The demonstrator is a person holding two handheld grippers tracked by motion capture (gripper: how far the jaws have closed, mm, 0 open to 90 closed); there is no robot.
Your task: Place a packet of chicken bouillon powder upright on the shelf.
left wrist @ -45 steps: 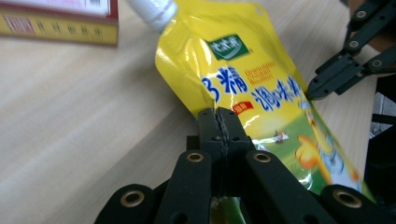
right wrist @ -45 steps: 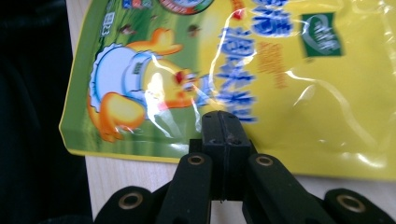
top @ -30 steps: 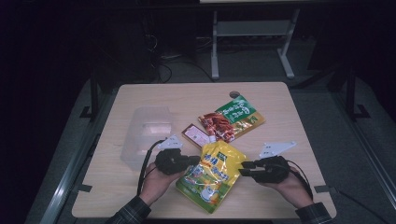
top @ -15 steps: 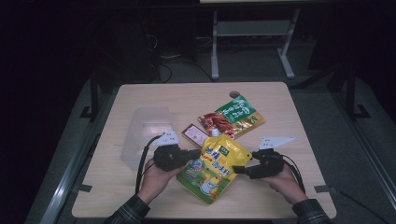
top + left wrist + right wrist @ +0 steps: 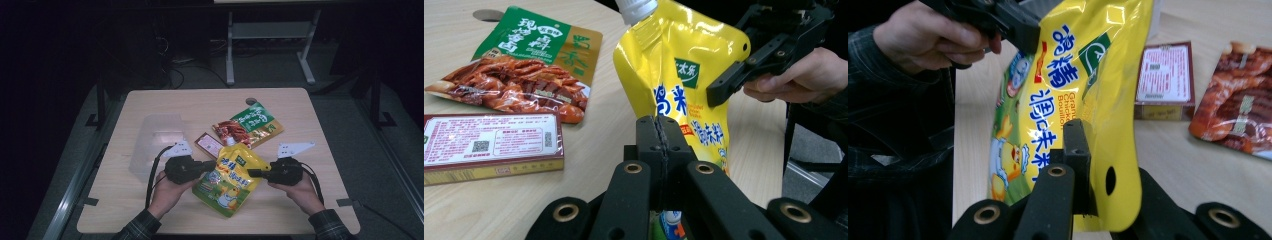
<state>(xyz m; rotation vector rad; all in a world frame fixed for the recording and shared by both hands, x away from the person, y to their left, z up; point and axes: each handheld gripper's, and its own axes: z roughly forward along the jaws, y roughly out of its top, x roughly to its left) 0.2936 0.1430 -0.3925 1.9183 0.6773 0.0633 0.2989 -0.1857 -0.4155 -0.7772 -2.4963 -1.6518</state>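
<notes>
While clamped both edges, yellow spouted pouch (image 5: 227, 176) bows, glossy.

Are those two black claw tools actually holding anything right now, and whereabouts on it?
Yes: both hold the yellow spouted pouch. The left gripper pinches its left edge, the right gripper its right edge.

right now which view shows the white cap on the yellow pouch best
The left gripper view: the white cap sits at the top of the yellow pouch, close and sharp, though cut off by the frame edge. In the high view the pouch is small and its cap end too tiny to make out. The right gripper view shows the pouch's printed face.
</notes>
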